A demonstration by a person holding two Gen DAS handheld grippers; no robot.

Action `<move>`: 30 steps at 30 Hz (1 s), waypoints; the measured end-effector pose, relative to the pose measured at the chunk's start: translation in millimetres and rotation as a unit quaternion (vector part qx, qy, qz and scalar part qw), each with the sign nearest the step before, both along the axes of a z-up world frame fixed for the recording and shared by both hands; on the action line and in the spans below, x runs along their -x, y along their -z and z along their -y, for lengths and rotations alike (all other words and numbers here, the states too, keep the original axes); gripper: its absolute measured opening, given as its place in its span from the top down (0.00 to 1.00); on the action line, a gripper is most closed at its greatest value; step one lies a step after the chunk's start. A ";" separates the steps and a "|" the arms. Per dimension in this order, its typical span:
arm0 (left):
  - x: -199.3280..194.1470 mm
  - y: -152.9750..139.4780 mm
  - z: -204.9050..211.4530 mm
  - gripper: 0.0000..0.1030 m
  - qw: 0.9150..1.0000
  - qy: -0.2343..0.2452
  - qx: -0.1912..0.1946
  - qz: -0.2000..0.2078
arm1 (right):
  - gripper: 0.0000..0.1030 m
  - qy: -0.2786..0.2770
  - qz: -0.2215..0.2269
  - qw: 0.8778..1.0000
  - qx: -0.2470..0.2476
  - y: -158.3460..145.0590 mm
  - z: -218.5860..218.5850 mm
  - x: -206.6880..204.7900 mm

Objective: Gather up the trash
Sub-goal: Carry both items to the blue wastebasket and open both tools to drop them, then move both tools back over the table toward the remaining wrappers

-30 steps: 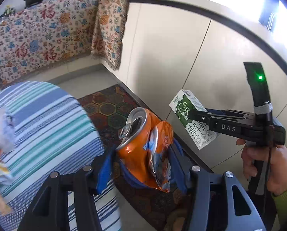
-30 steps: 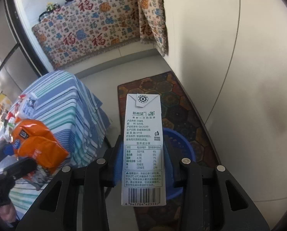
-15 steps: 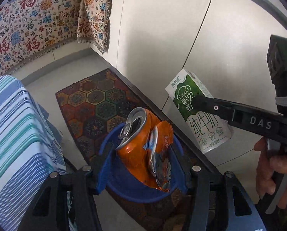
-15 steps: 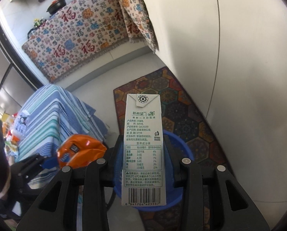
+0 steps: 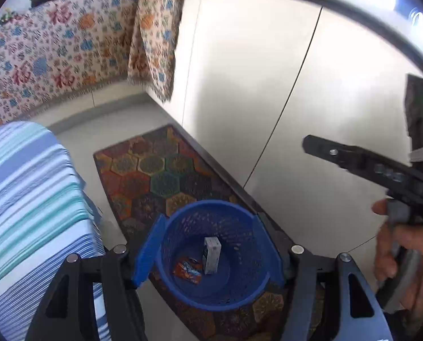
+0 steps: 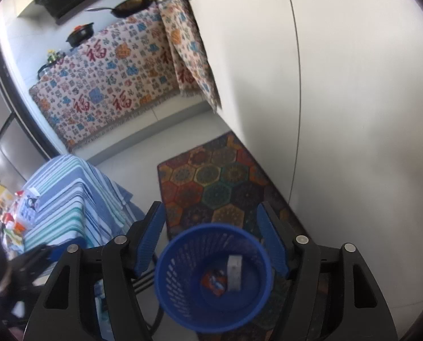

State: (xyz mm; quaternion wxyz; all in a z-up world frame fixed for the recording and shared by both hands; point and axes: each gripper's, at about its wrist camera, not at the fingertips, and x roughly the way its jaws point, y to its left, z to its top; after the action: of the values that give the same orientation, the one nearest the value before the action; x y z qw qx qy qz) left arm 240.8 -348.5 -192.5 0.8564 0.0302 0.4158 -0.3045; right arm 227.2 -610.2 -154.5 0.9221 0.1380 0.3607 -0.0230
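Observation:
A blue mesh trash basket (image 5: 183, 289) stands on the floor below both grippers; it also shows in the right wrist view (image 6: 168, 307). Inside it lie the crushed orange can (image 5: 187, 270) and the white milk carton (image 5: 211, 254), also seen in the right wrist view as the can (image 6: 213, 282) and the carton (image 6: 234, 272). My left gripper (image 5: 208, 250) is open and empty above the basket. My right gripper (image 6: 210, 236) is open and empty above the basket, and shows from the side in the left wrist view (image 5: 353, 156).
The basket sits on a patterned hexagon rug (image 5: 154, 170) beside white cabinet doors (image 5: 268, 85). A table with a blue striped cloth (image 5: 26, 199) stands to the left, with more wrappers on it (image 6: 18, 221). A patterned cloth (image 6: 112, 85) covers the far counter.
Both grippers opened. The orange can dropped from the left gripper and the milk carton from the right gripper into the blue basket.

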 end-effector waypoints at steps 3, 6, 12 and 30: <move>31.1 -22.2 -34.5 0.36 0.999 -0.014 0.003 0.029 | 0.29 -0.011 0.022 1.000 0.019 -10.7 -16.8 3.2; 60.6 -32.7 -68.9 0.36 0.998 -0.034 -0.009 0.043 | 0.29 -0.035 0.040 0.998 0.037 -19.1 -43.1 7.3; 104.9 -25.2 -162.8 0.36 0.992 -0.111 -0.046 0.027 | 0.28 -0.126 0.059 0.987 0.075 -21.0 -126.1 12.8; 132.6 20.2 -376.8 0.35 0.943 -0.309 -0.120 -0.001 | 0.28 -0.359 0.015 0.932 0.049 24.5 -387.8 84.9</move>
State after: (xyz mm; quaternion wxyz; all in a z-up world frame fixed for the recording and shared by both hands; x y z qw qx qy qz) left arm 108.1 28.3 -212.6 0.8981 0.0025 0.4389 0.0273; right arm 142.3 -222.5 -178.9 0.8799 -0.0454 0.3708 0.2936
